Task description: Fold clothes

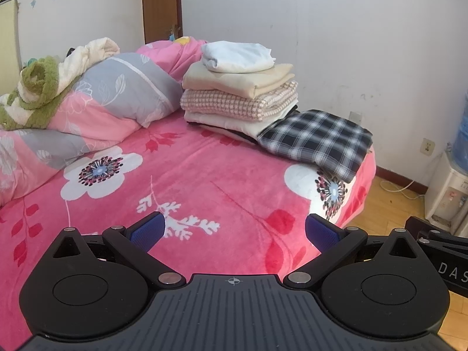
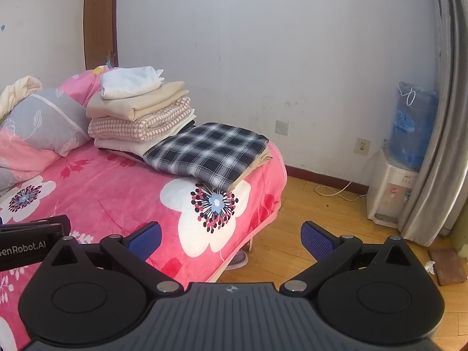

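A folded dark plaid garment lies flat at the far corner of the pink floral bed. Beside it stands a stack of folded clothes, white on top, then beige, then pink check. My left gripper hangs open above the bed's near part, with nothing between its blue pads. My right gripper is open too, empty, over the bed's corner edge and the floor. Both are well short of the clothes.
Pillows and a green plush toy lie at the bed's far left. A water dispenser with a blue bottle stands by the wall, next to a grey curtain. Wooden floor lies right of the bed.
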`<state>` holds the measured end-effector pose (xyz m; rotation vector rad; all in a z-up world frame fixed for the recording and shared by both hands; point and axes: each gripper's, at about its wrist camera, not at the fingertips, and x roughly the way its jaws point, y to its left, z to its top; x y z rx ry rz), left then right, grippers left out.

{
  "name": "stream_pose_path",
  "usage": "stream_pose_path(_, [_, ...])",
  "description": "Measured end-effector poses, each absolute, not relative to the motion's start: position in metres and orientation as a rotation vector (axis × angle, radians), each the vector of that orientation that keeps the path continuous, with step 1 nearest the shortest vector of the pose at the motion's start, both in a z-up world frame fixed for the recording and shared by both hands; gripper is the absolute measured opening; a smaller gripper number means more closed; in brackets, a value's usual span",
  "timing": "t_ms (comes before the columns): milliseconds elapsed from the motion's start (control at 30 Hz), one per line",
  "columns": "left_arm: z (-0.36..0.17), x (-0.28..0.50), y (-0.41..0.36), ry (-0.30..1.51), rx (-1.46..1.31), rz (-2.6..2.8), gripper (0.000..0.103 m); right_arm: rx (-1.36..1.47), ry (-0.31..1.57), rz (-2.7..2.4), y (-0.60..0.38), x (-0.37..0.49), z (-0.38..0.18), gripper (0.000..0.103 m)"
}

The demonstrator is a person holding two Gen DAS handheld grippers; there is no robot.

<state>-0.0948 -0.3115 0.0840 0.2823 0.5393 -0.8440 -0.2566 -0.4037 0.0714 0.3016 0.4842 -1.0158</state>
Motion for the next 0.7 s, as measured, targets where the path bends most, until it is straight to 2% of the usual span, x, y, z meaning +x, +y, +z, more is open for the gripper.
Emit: stream_pose_path(700, [0.0831,-0.0926,-0.3122,0.548,0.284,-0.842,0.103,0.306,0.489,-1.013,-0.4054,-0.2547,0.0714,0.103])
